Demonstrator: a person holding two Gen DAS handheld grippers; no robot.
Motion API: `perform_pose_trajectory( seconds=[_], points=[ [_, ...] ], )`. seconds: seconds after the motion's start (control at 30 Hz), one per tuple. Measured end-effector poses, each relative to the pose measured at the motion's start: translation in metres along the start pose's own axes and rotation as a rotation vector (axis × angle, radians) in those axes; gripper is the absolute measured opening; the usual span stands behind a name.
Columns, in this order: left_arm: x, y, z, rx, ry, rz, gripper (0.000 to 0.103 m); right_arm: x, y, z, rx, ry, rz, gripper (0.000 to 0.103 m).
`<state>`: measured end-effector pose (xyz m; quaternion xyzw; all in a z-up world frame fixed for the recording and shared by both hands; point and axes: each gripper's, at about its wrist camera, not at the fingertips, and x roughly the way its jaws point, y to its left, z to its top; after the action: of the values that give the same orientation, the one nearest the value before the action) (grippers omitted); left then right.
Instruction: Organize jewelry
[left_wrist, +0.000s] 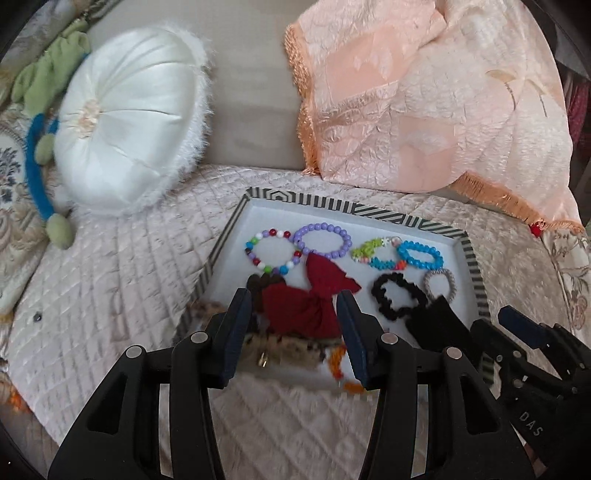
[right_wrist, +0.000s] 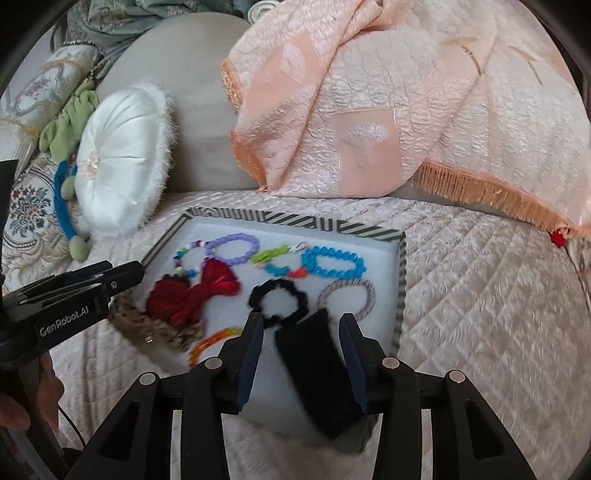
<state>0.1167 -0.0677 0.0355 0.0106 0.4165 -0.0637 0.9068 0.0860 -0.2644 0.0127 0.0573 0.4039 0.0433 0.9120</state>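
A white tray with a striped rim (left_wrist: 332, 206) (right_wrist: 295, 221) lies on the quilted bed. In it are a multicoloured bead bracelet (left_wrist: 273, 251), a purple one (left_wrist: 325, 240), a blue one (right_wrist: 332, 264), a black scrunchie (right_wrist: 277, 302), a grey hair tie (right_wrist: 347, 299), a red bow (left_wrist: 306, 299) and a leopard-print scrunchie (right_wrist: 159, 328). My left gripper (left_wrist: 291, 293) hovers open above the red bow, holding nothing. My right gripper (right_wrist: 301, 319) stands open over the tray's near right corner. A black cloth piece (right_wrist: 314, 369) lies between its fingers, apparently loose.
A round white cushion (left_wrist: 129, 125) leans at the back left, beside a green and blue plush toy (left_wrist: 40, 155). A peach fringed cloth (left_wrist: 424, 103) drapes over the back right. An orange bead string (right_wrist: 210, 341) lies at the tray's near edge.
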Motion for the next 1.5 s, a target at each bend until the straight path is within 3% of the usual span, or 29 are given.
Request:
perform_pose_trajectory(
  seconds=[0.1, 0.63, 1.5],
  points=[
    [-0.015, 0.001, -0.012, 0.005, -0.016, 0.010, 0.048, -0.010, 0.006, -0.008, 0.015, -0.012, 0.004, 0.055],
    [-0.059, 0.012, -0.036, -0.013, -0.076, 0.036, 0.048, -0.046, 0.036, -0.024, 0.029, -0.052, 0.007, 0.057],
    [-0.068, 0.013, -0.042, -0.013, -0.092, 0.049, 0.048, -0.055, 0.041, -0.032, 0.019, -0.049, -0.002, 0.064]
  ],
)
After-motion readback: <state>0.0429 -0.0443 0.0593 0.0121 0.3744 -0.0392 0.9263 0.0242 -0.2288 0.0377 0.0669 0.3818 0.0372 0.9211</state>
